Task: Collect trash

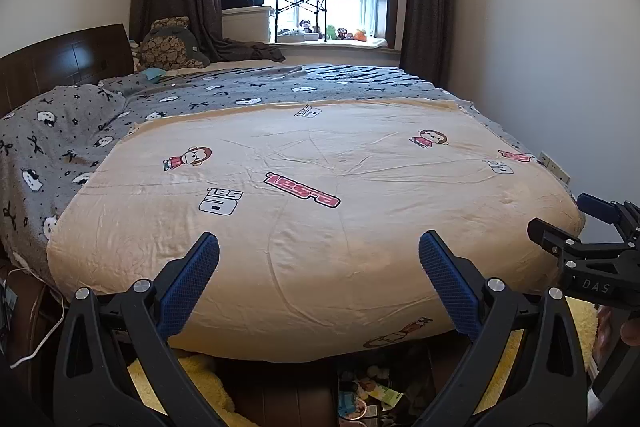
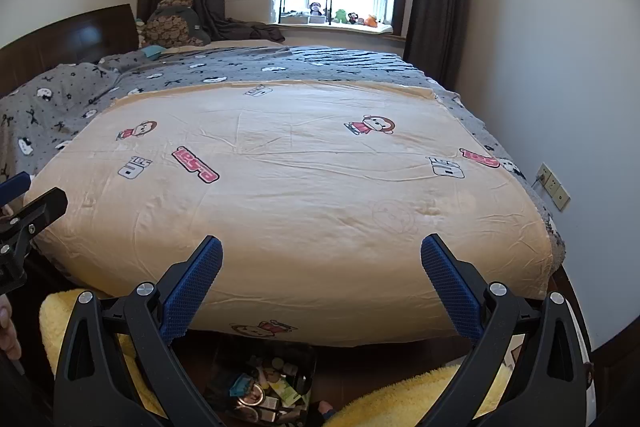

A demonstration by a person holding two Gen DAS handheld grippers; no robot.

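Beige quilt [image 2: 304,195] printed "esta", "DAS" tool [image 1: 560,219]

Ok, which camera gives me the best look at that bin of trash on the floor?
The right wrist view: the bin sits low centre between the fingers, its wrappers and lids showing. The left wrist view catches only part of it at the bottom edge, dark and cut off.
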